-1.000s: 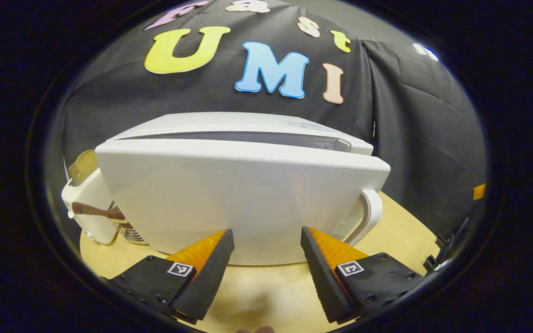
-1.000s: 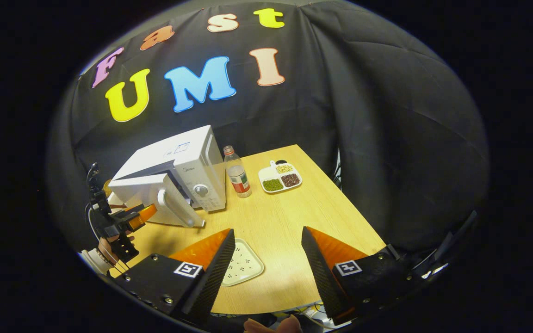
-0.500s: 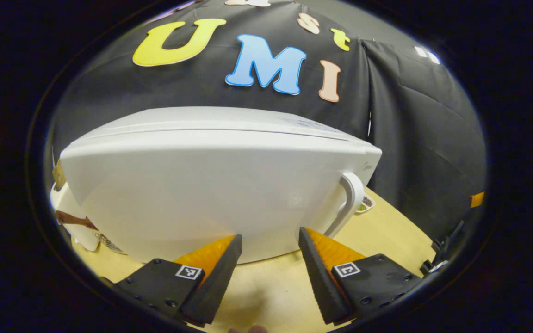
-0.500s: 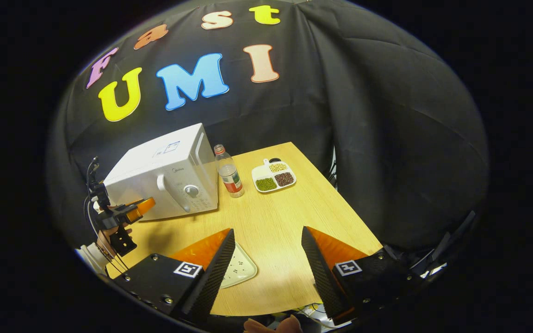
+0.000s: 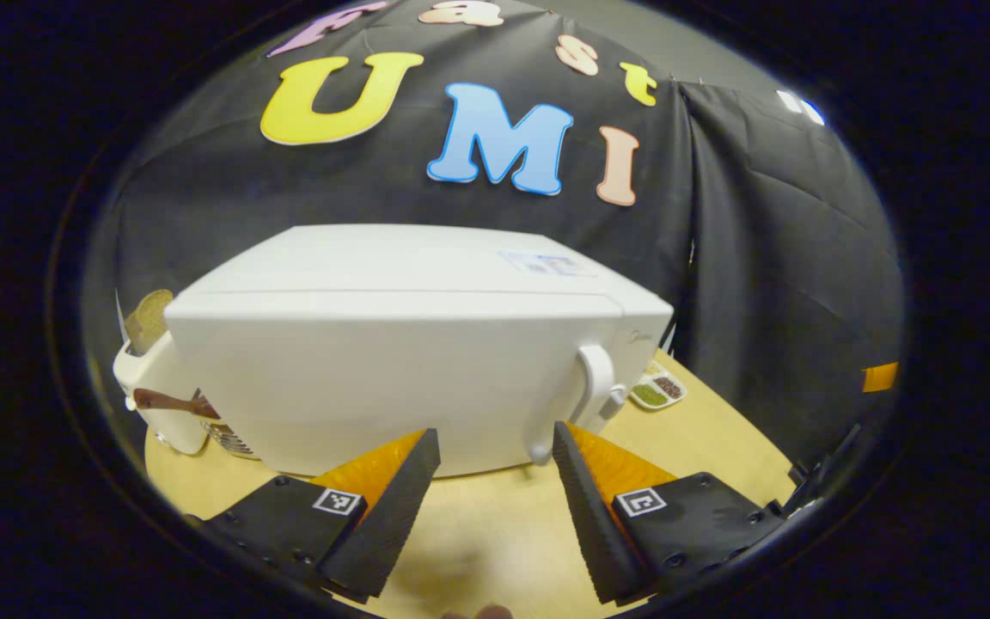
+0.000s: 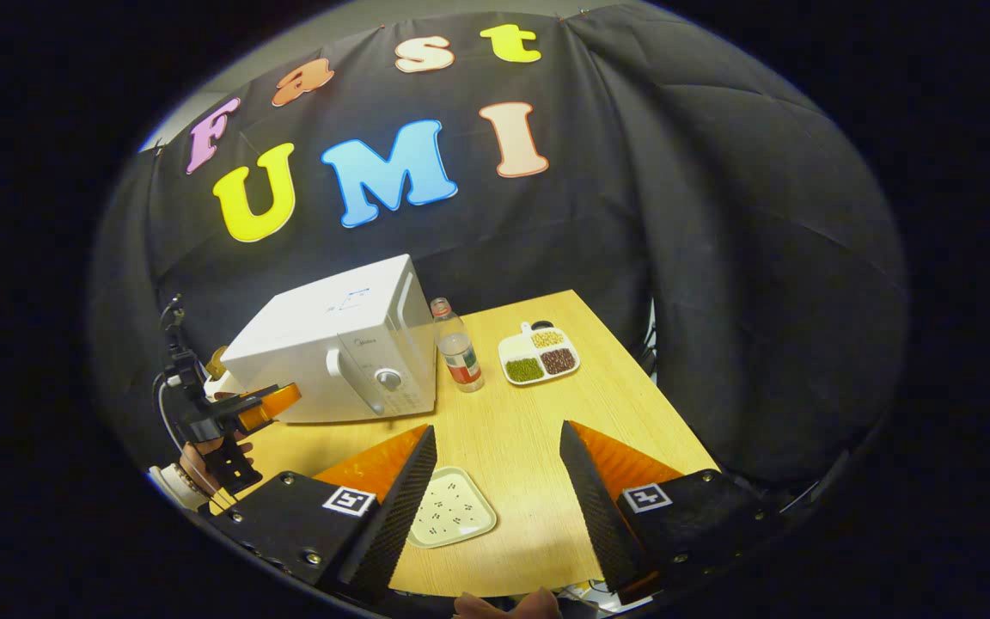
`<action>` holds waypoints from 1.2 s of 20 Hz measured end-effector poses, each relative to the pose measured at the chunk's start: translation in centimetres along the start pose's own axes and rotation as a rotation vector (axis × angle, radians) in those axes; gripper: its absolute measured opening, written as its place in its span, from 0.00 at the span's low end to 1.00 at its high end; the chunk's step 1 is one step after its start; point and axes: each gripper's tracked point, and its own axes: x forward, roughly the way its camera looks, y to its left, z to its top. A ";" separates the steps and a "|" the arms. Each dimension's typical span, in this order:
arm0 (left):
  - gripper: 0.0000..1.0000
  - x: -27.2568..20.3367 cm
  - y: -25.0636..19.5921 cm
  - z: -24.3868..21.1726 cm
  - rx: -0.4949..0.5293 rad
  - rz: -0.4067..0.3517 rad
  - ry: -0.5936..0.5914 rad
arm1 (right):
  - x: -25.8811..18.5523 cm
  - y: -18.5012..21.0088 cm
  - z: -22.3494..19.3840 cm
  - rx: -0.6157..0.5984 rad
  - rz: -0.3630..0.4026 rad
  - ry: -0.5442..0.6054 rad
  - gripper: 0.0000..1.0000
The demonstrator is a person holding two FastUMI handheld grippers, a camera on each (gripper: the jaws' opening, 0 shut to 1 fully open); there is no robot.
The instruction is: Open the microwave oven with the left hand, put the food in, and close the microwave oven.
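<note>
The white microwave (image 5: 392, 344) stands on the wooden table with its door shut and its white handle (image 5: 594, 387) at the door's right side. My left gripper (image 5: 493, 434) is open just in front of the door's lower edge, holding nothing. In the right gripper view the microwave (image 6: 332, 344) sits at the table's back left, and the left gripper (image 6: 265, 406) hangs before it in a person's hand. My right gripper (image 6: 497, 430) is open and holds nothing, above the table's near edge. What is inside the microwave is hidden.
A small pale plate with dark specks (image 6: 452, 518) lies by my right gripper's left finger. A clear bottle (image 6: 458, 354) and a divided dish of beans (image 6: 540, 354) stand right of the microwave. A white appliance with a brown lever (image 5: 155, 391) sits to the microwave's left.
The microwave door swung from partly open to shut. My left gripper then drew back a little from the door. The right gripper lifted slightly and stays open.
</note>
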 end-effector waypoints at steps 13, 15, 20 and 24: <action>0.96 -29.3 -18.4 20.5 0.060 0.194 -0.460 | -12.0 -1.0 14.6 -0.236 0.193 -0.403 0.92; 0.87 -32.4 -21.4 21.1 0.062 0.215 -0.492 | -13.7 -0.2 14.6 -0.309 0.229 -0.465 0.99; 0.88 -38.9 -23.7 18.8 0.080 0.312 -0.499 | -16.2 3.8 12.1 -0.438 0.359 -0.467 0.96; 0.92 -42.0 -22.6 16.6 0.095 0.373 -0.498 | -15.9 5.0 11.1 -0.375 0.388 -0.405 0.96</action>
